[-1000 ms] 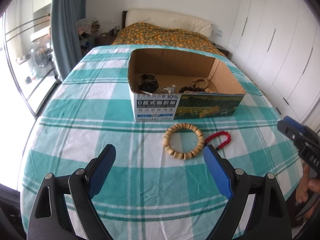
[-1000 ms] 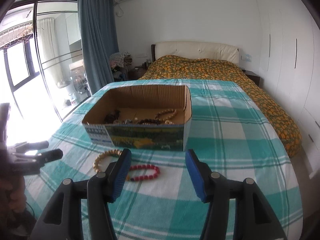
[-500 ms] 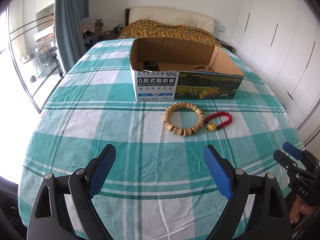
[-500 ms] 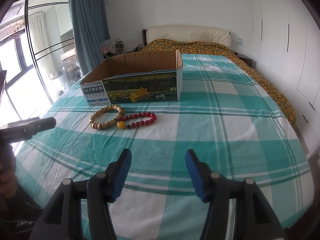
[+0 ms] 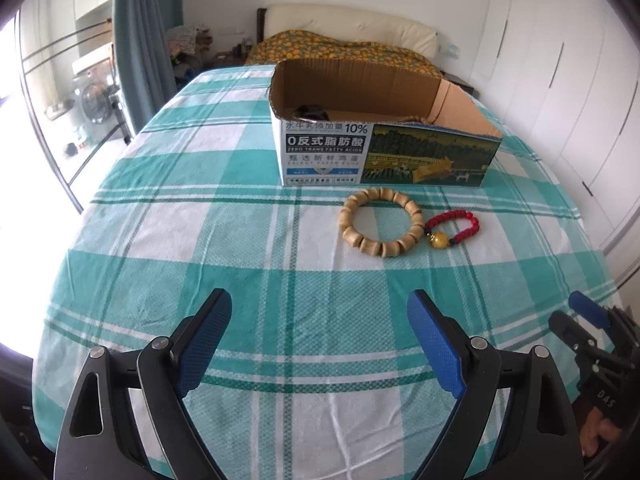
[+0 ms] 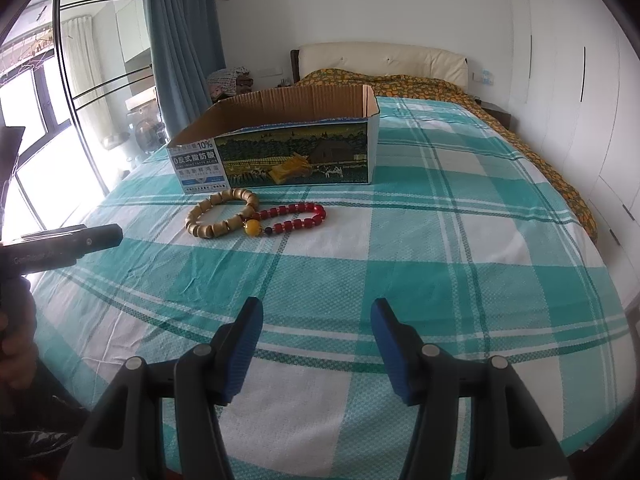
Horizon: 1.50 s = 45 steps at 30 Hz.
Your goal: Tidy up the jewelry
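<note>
- Left wrist view: we log the left hand-held gripper (image 5: 320, 336) spread wide and empty above the checked counter (image 5: 200, 240). Farther off lies a wooden bead bracelet (image 5: 381, 222), touching a red bead bracelet (image 5: 454, 226) on its right. Just beyond both stands an open cardboard box (image 5: 384, 152).
- Right wrist view: we log the right hand-held gripper (image 6: 316, 344) at a narrower gap, empty. Both bracelets lie far left, near the box front.
</note>
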Available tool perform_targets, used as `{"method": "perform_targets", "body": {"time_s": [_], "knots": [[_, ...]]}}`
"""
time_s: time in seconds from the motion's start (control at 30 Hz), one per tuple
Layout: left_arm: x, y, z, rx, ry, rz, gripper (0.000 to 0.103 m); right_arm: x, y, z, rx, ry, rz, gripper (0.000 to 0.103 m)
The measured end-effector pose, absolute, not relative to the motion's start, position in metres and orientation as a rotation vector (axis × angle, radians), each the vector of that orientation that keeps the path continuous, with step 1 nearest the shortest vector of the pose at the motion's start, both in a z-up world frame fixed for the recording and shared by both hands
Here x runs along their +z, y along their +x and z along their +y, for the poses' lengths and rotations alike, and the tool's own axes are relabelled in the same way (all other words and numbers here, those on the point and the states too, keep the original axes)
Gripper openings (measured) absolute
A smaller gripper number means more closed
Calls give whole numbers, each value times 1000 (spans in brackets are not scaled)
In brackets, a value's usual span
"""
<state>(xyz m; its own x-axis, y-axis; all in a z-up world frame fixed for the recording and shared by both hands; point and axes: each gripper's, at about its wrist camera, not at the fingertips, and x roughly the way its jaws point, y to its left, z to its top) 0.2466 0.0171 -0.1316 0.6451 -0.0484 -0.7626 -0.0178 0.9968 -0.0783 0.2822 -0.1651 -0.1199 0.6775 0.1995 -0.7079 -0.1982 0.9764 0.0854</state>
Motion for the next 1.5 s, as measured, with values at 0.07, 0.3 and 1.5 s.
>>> {"method": "perform_targets", "body": {"time_s": [0.07,0.3,1.5], "knots": [[-137,247,19,-14,-87,882,91,-122,282,-165,225,2,798,57],[-152,248,20,-10,-97,921,91,-129,282,-164,234,10,821,57],[-179,330,22,60,-116,979,92,-123,366,-101,532,-144,858,57]]}}
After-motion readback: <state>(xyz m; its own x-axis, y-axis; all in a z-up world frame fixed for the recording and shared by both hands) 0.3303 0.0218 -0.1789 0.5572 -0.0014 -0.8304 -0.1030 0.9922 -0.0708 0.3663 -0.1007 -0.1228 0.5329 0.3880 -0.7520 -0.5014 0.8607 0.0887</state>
